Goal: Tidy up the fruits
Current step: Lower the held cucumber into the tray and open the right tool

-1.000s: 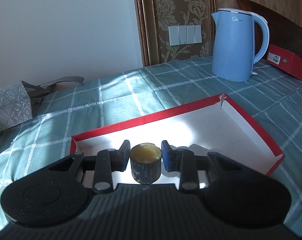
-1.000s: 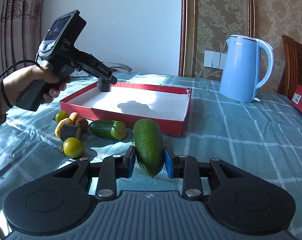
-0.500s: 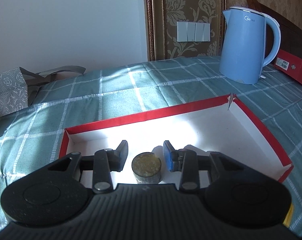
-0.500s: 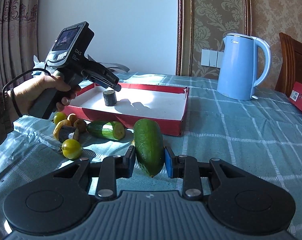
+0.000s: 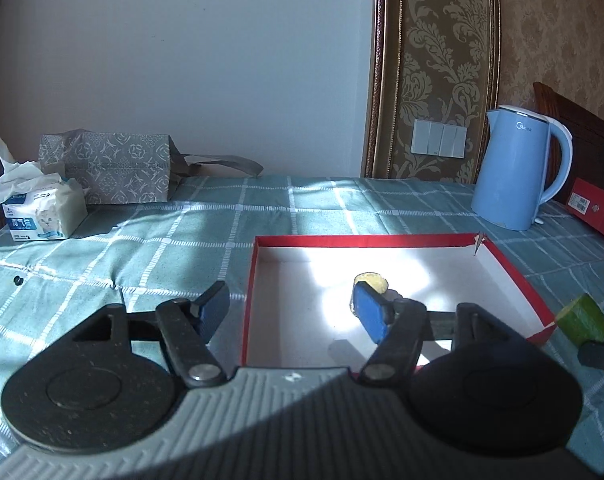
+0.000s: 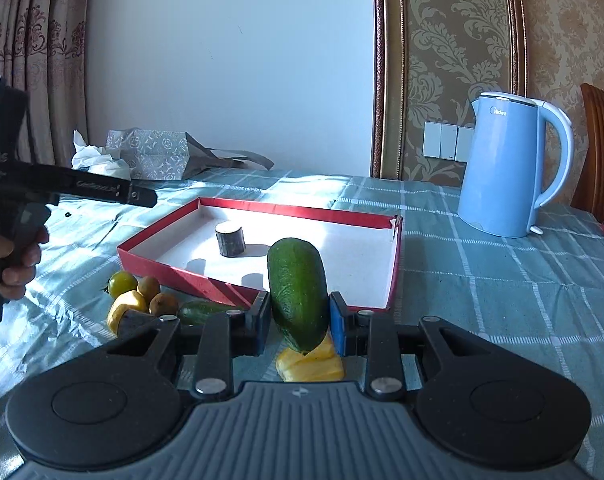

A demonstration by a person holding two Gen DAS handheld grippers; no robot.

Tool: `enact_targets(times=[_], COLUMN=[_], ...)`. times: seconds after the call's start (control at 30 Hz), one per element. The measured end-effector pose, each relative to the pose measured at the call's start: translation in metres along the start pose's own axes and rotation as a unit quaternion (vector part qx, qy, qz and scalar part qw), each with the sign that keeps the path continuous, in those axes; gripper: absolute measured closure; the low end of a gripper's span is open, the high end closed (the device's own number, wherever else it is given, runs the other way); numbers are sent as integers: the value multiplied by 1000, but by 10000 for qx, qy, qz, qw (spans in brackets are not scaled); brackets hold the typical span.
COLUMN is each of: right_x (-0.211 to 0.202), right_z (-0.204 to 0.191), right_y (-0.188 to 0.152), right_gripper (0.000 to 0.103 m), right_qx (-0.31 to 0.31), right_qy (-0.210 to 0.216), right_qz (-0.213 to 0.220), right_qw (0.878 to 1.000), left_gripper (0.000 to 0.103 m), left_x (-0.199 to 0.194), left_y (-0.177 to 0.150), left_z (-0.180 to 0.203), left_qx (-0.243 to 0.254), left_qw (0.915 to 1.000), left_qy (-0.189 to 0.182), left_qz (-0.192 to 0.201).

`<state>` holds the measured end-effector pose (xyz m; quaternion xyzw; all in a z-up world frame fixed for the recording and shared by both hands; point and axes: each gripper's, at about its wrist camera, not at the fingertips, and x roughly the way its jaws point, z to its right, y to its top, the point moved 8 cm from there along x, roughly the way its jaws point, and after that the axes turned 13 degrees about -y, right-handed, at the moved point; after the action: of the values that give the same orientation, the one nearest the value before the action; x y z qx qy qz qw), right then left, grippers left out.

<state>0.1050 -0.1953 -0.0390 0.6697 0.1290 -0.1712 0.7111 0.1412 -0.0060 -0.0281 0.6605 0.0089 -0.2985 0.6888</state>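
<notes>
A red box with a white inside (image 6: 262,206) (image 5: 249,300) lies on the checked tablecloth. A dark cut fruit stub with a yellow top (image 6: 230,239) (image 5: 370,279) stands in it. My left gripper (image 5: 290,312) is open and empty, raised over the box's left edge; it also shows in the right wrist view (image 6: 142,198). My right gripper (image 6: 298,326) is shut on a large green fruit (image 6: 298,292) and holds it above the cloth in front of the box. That fruit also shows in the left wrist view (image 5: 581,320).
Small fruits lie left of the right gripper: a green tomato (image 6: 122,283), brown ones (image 6: 164,303), a cucumber piece (image 6: 200,310), a yellow piece (image 6: 309,366). A blue kettle (image 6: 509,164) (image 5: 513,168) stands far right. A tissue pack (image 5: 42,208) and grey bag (image 5: 110,172) stand far left.
My left gripper let go of the stub, opened wide and drew back to the left. My right gripper lifted the green fruit and moved toward the box.
</notes>
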Motion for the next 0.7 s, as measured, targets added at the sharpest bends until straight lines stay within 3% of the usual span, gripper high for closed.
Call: enact_targets(times=[0.1, 0.17, 0.47, 0.7], right_x=[17, 28, 63, 88], right_z=[-3, -4, -2, -2], right_y=[11, 18, 35, 48], right_gripper=[74, 74, 74, 74], right_qx=[-10, -10, 40, 42], right_qy=[36, 39, -57, -160], right_qz=[-13, -21, -103, -212], right_qw=[10000, 10000, 9999, 9996], left_gripper=[27, 17, 0, 0], left_x=[-28, -36, -62, -73], left_y=[-12, -18, -42, -46], left_z=[-5, -5, 3, 13], left_qx=[-12, -4, 129, 114], left_qw=[9997, 9997, 9990, 9993], left_qy=[202, 236, 404, 308], left_qz=[106, 101, 161, 177])
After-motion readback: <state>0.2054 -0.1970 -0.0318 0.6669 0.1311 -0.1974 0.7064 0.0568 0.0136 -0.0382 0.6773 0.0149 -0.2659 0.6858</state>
